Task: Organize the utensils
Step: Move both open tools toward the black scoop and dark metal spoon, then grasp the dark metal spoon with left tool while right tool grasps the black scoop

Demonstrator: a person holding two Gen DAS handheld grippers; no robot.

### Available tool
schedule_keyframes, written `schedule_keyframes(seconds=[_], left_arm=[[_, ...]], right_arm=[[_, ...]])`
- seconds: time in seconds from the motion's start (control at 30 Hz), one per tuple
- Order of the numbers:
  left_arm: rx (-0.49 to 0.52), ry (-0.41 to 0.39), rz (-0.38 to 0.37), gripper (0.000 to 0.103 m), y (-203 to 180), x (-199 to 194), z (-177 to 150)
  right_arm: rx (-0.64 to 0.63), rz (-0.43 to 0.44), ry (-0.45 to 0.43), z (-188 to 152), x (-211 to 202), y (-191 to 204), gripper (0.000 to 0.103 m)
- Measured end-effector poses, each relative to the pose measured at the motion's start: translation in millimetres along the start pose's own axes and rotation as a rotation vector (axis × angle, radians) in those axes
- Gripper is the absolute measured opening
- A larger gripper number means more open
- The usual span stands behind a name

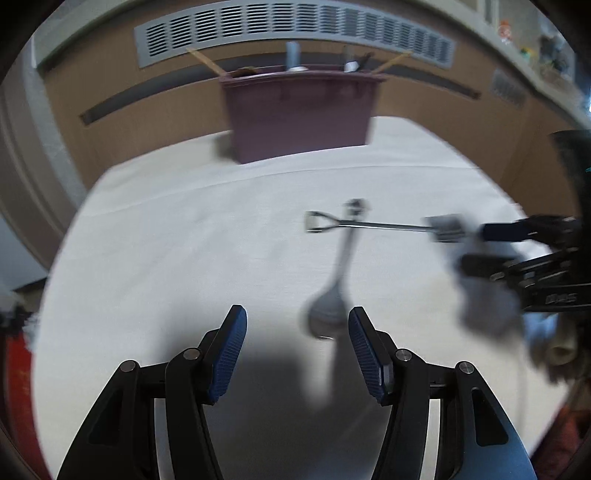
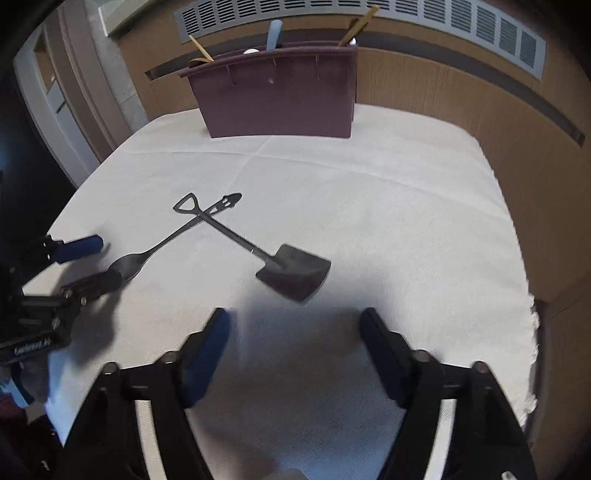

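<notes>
A dark metal spoon and a shovel-shaped metal spoon lie crossed on the white cloth. In the left wrist view the spoon lies blurred just ahead of my open left gripper, bowl near its right finger. The shovel spoon lies across it, its blade by my right gripper. My right gripper is open just short of the shovel blade. My left gripper is open at the spoon's bowl. A maroon utensil holder stands at the back with several utensils in it.
The white cloth covers the table, with its fringed edge at the right. A brown wall with a grey vent grille stands behind the holder.
</notes>
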State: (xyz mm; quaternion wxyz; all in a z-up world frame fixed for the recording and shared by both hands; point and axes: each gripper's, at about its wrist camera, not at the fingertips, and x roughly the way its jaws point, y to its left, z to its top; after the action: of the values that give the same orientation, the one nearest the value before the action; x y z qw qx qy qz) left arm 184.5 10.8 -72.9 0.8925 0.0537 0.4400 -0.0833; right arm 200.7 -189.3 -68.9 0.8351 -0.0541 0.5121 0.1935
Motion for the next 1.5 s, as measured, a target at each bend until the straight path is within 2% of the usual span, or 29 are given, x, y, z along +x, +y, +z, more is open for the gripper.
schedule_keyframes(seconds=[0.17,0.23,0.3,0.33,0.43,0.5,0.63,0.73,0.93,1.1,1.33,1.5], left_arm=[[-0.072,-0.006,0.211,0.058,44.8,12.0,14.6],[-0.146,-0.005,0.224,0.058,63.7,9.7,17.9],[-0.194,-0.018,0.154,0.058,72.8,2.1,17.5],[-0.204,-0.020,0.095,0.058,73.3,-2.0,15.9],[-0.191,-0.009,-0.043,0.058,65.9,-6.8,9.9],[-0.167,0.010,-0.129,0.058,56.6,-7.2,6.0],[-0.103,0.037,-0.194,0.058,28.0,-13.2,-3.4],[-0.081,0.062,-0.262,0.058,11.1,-18.5,-9.0],[-0.120,0.150,-0.445,0.058,-6.9,-6.9,-3.9],[-0.217,0.160,-0.452,0.058,-4.4,5.6,11.4],[-0.247,0.104,-0.293,0.058,9.2,34.3,47.8],[-0.368,0.064,-0.256,0.058,26.5,55.2,66.8]], right_arm=[[-0.106,-0.031,-0.035,21.0,1.7,15.2,0.063],[-0.150,-0.038,-0.038,29.8,6.0,21.7,0.063],[-0.194,-0.019,-0.026,36.7,13.5,29.6,0.062],[-0.204,-0.009,-0.018,37.9,17.5,32.3,0.061],[-0.224,0.014,0.013,41.6,28.9,36.7,0.052],[-0.220,-0.003,-0.006,42.8,29.8,32.3,0.050],[-0.143,-0.088,-0.023,42.7,26.3,7.1,0.044],[-0.077,-0.092,-0.021,36.5,18.8,-15.3,0.043],[-0.042,-0.045,-0.029,28.4,-0.6,-27.1,0.043],[-0.056,-0.039,-0.059,36.7,-4.0,-23.3,0.043],[-0.040,-0.032,-0.056,28.5,-0.7,-27.7,0.043],[-0.019,-0.056,-0.069,18.4,-9.1,-34.1,0.043]])
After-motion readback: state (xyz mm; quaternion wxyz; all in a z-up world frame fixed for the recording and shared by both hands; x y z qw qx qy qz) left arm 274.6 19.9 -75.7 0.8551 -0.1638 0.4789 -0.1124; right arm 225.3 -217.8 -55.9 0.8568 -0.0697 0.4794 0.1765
